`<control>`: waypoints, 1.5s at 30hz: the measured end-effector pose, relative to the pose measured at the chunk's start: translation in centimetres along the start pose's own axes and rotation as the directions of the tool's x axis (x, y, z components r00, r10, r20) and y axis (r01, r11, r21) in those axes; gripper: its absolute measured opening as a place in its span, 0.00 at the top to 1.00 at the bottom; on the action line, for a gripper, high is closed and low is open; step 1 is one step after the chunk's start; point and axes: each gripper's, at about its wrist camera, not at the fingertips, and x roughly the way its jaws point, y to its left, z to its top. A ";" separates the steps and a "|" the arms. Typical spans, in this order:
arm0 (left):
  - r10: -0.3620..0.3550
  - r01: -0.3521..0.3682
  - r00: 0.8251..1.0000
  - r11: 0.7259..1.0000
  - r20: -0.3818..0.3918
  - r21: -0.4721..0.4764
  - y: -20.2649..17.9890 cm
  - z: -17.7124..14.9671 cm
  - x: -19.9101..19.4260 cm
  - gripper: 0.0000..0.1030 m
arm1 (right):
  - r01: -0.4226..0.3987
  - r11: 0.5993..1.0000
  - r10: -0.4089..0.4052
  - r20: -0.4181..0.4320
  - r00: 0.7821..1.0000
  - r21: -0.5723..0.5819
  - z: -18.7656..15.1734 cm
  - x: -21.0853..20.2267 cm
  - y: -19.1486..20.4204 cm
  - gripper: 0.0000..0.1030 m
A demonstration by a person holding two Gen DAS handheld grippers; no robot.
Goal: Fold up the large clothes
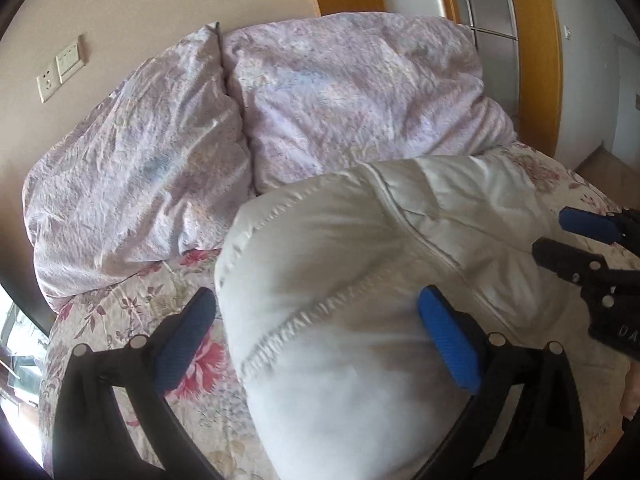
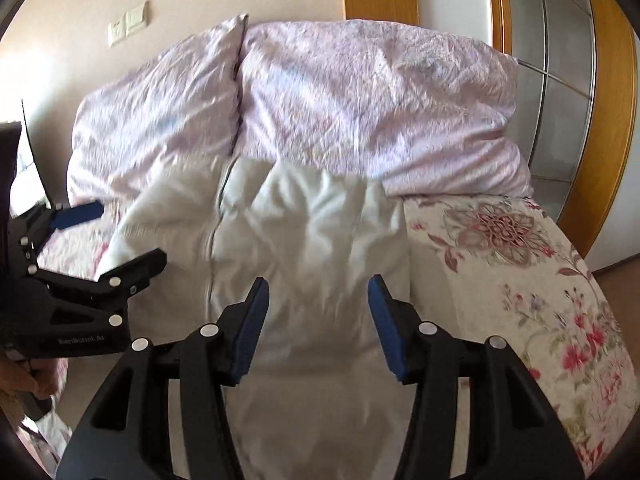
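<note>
In the left wrist view, a beige wall with a switch plate stands behind a bed covered by a quilted floral bedspread printed with pink blossoms. Two crinkled, pale lilac pillows are heaped along the head edge of the bed, and an orange wooden door frame rises past them. A puffy white garment, smooth and slightly shiny with stitched seams and a zip line, lies mounded on the bedspread just below the pillows. The left tool is spread wide, its blue ribbed pads on either side of the garment's rounded bulge without pinching it. The right tool enters from the right edge of the bed, its two fingers apart over the white fabric.

In the right wrist view, the same wall and lilac pillows fill the background. The white garment runs from the pillows toward the foot edge, creased, with a dark zip line down it. The right tool hangs wide open above the cloth, gripping nothing. The left tool gapes open at the garment's left side.
</note>
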 end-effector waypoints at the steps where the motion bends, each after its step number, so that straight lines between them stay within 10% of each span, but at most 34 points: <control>1: 0.007 -0.007 1.000 1.000 -0.010 -0.014 0.3 0.3 0.6 0.02 | -0.002 1.000 0.002 -0.009 1.000 0.003 0.5 0.7 -0.1 0.48; 24: 0.003 -0.004 0.999 0.999 -0.035 -0.044 -1.0 -0.5 5.8 0.02 | 0.014 1.000 -0.011 -0.100 0.995 0.022 -0.8 7.4 -1.4 0.44; 35: 0.164 -0.164 0.986 0.984 0.012 0.071 -2.8 -0.4 3.7 0.02 | 0.042 0.999 -0.037 -0.167 0.985 0.027 -0.5 6.8 -1.1 0.43; 41: -0.143 0.141 0.990 0.976 0.004 -0.166 3.1 -2.4 -1.5 0.02 | -0.094 0.977 0.131 -0.193 0.973 0.190 -0.2 1.1 -4.3 0.19; 45: -0.200 0.187 0.979 0.949 -0.027 -0.254 6.5 -3.4 -1.6 0.02 | -0.136 0.918 0.207 -0.158 0.966 0.374 -0.8 -1.4 -8.6 0.17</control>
